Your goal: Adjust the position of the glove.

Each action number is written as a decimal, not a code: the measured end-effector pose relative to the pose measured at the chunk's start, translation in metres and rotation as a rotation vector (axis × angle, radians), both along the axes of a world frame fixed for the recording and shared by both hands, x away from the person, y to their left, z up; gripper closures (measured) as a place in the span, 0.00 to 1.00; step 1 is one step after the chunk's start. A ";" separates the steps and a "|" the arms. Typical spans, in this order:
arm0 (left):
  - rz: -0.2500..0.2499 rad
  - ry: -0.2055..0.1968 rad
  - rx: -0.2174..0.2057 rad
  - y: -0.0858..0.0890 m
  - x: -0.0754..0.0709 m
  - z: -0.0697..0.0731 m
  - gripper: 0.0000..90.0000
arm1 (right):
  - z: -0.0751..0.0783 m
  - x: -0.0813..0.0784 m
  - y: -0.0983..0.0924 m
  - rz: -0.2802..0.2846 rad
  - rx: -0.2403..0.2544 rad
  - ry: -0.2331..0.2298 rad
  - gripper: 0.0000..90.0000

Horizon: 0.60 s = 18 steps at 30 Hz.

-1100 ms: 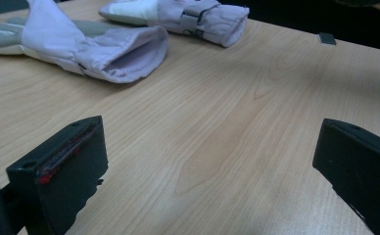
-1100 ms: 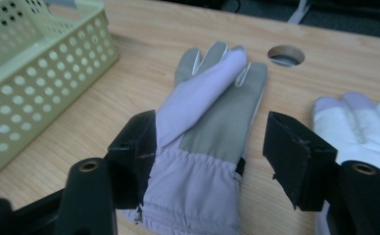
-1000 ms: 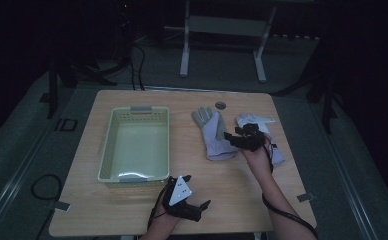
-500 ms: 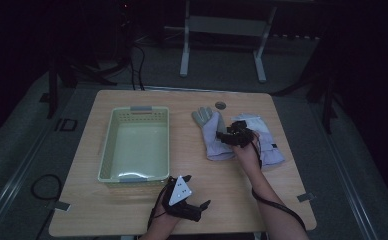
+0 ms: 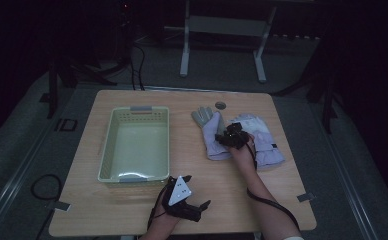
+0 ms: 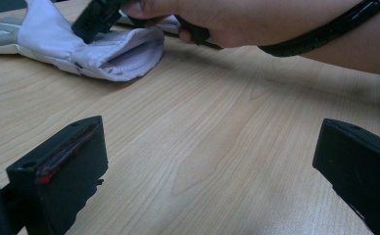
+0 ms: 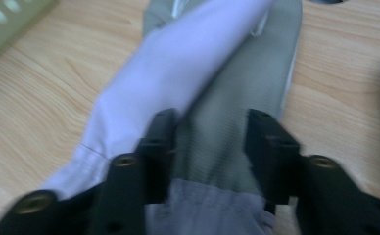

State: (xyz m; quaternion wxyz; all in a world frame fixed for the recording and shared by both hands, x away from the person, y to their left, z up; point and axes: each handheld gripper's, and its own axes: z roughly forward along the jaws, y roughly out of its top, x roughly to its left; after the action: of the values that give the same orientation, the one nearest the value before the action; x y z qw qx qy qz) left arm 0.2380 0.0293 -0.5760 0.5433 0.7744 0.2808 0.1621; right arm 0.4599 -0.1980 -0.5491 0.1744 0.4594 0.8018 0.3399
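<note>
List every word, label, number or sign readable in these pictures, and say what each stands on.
None can be read.
The gloves, the basket, the table and the left gripper's grey plate carry no legible text.
A dark mark on the floor left of the table is too dim to read.

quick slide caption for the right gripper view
Right gripper closing its jaws astride the left glove on the wooden table.

On the table (image 5: 132,210), the basket (image 5: 134,145) lies left of two gloves (image 5: 209,135) side by side.
</note>
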 end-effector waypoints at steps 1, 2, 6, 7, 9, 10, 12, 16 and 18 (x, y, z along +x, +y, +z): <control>0.001 0.000 0.000 0.000 0.000 0.000 0.00 | -0.001 0.000 0.000 0.004 -0.004 -0.002 0.68; 0.001 0.000 0.001 0.000 0.000 0.000 0.00 | -0.002 -0.001 0.000 0.005 -0.008 -0.003 0.71; 0.002 0.000 0.003 0.000 0.000 0.000 0.00 | -0.001 0.000 0.001 0.001 -0.013 0.008 0.89; 0.002 0.001 0.003 0.000 0.000 0.000 0.00 | 0.000 0.000 0.002 0.003 -0.017 0.012 0.94; 0.003 0.003 0.002 0.000 0.000 0.000 0.00 | 0.002 -0.001 0.003 0.004 0.006 0.026 0.96; 0.003 0.004 0.001 0.000 0.000 0.000 0.00 | 0.004 -0.001 0.003 0.006 0.012 0.031 0.97; 0.003 0.005 0.000 0.000 0.000 0.000 0.00 | 0.010 -0.002 0.003 0.010 0.027 0.026 0.98; 0.002 0.004 -0.001 0.000 0.000 0.000 0.00 | 0.023 -0.008 0.003 0.022 0.050 0.020 0.98; 0.002 0.004 0.000 0.000 0.000 0.000 0.00 | 0.030 -0.012 0.003 0.015 0.073 0.011 0.98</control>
State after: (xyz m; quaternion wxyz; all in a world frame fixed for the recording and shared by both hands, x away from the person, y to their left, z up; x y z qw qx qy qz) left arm 0.2384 0.0293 -0.5759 0.5427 0.7743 0.2829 0.1610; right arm 0.4478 -0.1946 -0.5187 0.1504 0.4612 0.7933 0.3679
